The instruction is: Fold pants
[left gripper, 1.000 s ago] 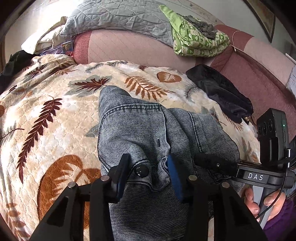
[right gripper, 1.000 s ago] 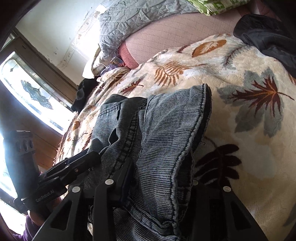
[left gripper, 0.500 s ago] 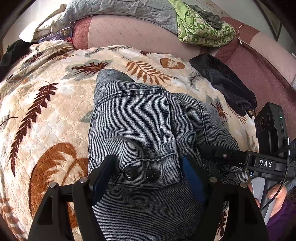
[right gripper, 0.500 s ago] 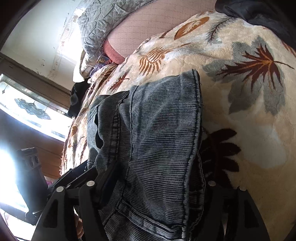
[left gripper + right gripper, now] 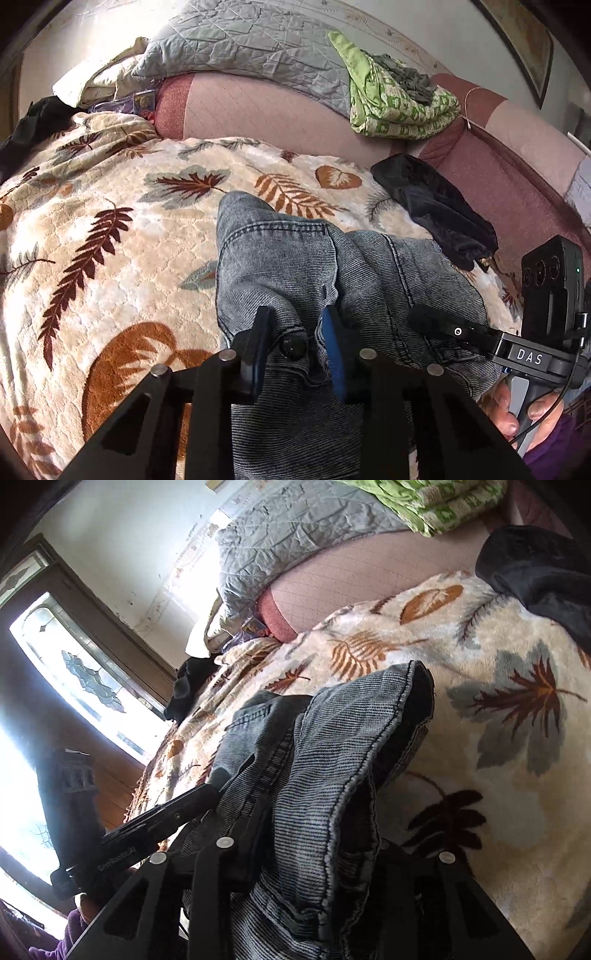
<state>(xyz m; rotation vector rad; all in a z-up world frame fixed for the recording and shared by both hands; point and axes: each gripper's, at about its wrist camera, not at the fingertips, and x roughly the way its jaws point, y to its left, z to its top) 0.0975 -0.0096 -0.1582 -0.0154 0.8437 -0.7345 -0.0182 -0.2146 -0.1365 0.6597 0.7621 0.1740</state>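
Grey-blue denim pants (image 5: 280,258) lie bunched on a leaf-patterned blanket (image 5: 110,240). My left gripper (image 5: 295,339) is closing on the waistband beside a black button (image 5: 293,347). The fabric is pinched between its pads. My right gripper (image 5: 317,849) is closing on a thick fold of the pants (image 5: 332,738). Its left finger (image 5: 258,830) shows, and denim hides the right one. In the left wrist view the right gripper (image 5: 436,325) reaches into the pants from the right, held by a hand (image 5: 517,410). The left gripper (image 5: 199,801) shows at the left of the right wrist view.
A black garment (image 5: 436,210) lies on the blanket to the right of the pants. At the back, a pink bolster (image 5: 258,107) carries a grey quilt (image 5: 240,40) and a green patterned cloth (image 5: 399,107). A window (image 5: 74,672) stands to the left.
Half a second ago both grippers stood wide around the denim. Now both have closed in on it, and the fabric is bunched and raised a little.
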